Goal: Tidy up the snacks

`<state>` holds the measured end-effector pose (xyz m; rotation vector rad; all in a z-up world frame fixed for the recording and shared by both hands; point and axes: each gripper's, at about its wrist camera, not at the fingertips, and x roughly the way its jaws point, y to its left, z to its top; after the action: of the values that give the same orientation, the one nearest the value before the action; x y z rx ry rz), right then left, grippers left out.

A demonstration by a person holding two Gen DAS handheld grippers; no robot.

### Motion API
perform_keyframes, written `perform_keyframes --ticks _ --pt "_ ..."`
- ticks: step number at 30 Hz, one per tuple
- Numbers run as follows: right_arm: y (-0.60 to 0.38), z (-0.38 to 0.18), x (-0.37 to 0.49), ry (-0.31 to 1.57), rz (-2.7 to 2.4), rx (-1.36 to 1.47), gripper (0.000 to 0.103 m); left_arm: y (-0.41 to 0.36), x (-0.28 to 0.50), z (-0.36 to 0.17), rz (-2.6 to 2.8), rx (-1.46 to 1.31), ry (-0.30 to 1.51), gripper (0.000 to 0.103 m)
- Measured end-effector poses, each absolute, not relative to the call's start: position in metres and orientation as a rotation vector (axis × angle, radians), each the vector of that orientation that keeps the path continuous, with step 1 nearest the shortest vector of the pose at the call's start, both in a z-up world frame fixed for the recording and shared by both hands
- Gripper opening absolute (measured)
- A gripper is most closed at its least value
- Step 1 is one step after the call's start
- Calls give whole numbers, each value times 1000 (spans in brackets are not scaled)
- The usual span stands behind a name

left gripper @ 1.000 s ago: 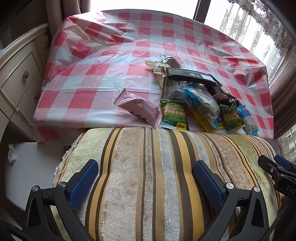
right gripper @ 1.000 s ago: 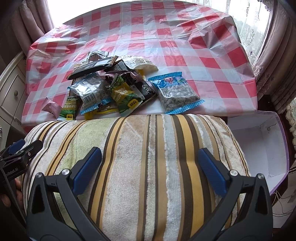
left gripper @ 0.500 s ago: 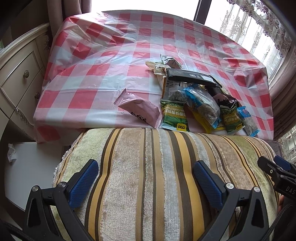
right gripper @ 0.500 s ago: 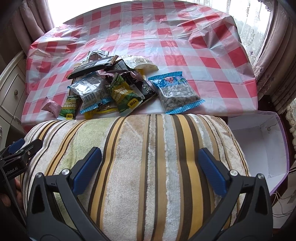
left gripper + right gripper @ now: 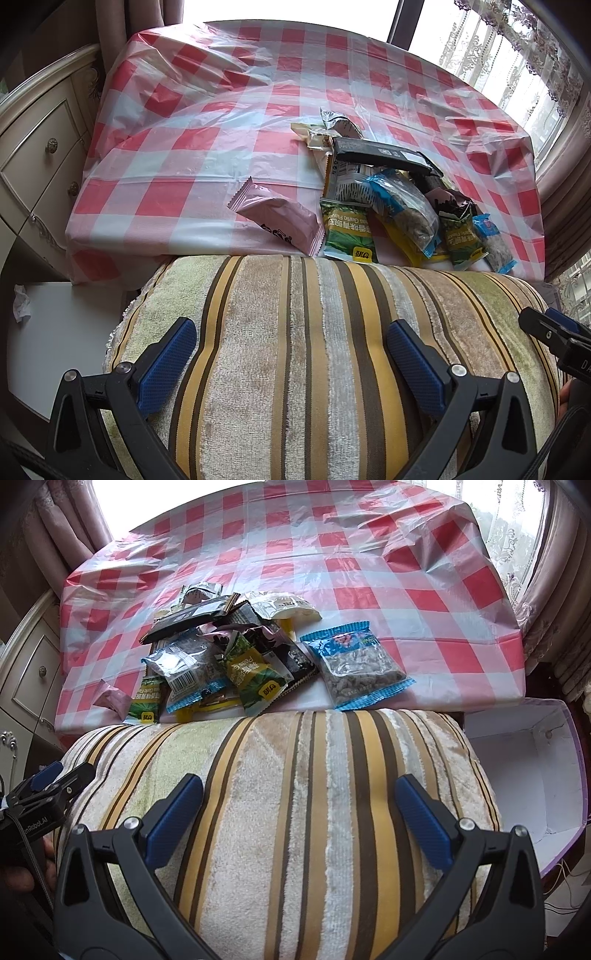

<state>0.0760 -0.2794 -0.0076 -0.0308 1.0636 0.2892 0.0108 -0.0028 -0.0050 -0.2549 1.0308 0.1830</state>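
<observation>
Two handheld grippers hover side by side over a striped plush cushion (image 5: 314,350), looking forward at a counter (image 5: 221,110) covered in a red-and-white checked plastic cloth.

The left gripper (image 5: 291,354) has its blue-padded jaws spread wide with nothing between them. The right gripper (image 5: 299,812) is the same: jaws wide, holding nothing. Each gripper also shows at the edge of the other's view; the body of the left one carries white lettering ending in "Robot.AI".

A heap of snack packets (image 5: 229,657) lies at the near edge of the counter, just beyond the cushion. In the left view, a pink wrapper (image 5: 277,218) with dark markings lies apart at the left of the heap. Next to it is a green packet (image 5: 347,236) with Chinese writing, the English words "Garlic Flavor" and a yellow logo. A second green packet (image 5: 258,679) of the same brand reads "Peas". A long black packet (image 5: 380,155) lies across the back of the heap, its print too small to read. A clear packet with blue ends (image 5: 188,672) shows a barcode. In the right view, a larger blue-edged clear packet (image 5: 354,668) of brown pieces lies flat at the right of the heap; its label is unreadable.

To the right of the cushion stands an open white box (image 5: 554,768) with a purple rim. A cream drawer cabinet (image 5: 33,147) stands left of the counter.
</observation>
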Motion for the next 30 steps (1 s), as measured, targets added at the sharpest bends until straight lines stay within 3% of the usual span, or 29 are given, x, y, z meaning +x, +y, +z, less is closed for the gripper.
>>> perform_keyframes --ticks 15,30 --pt "-291 0 102 1041 286 -31 103 6 24 -7 217 -308 1033 103" --pt "-289 -23 178 1059 281 -160 99 47 78 -27 296 -571 1053 79"
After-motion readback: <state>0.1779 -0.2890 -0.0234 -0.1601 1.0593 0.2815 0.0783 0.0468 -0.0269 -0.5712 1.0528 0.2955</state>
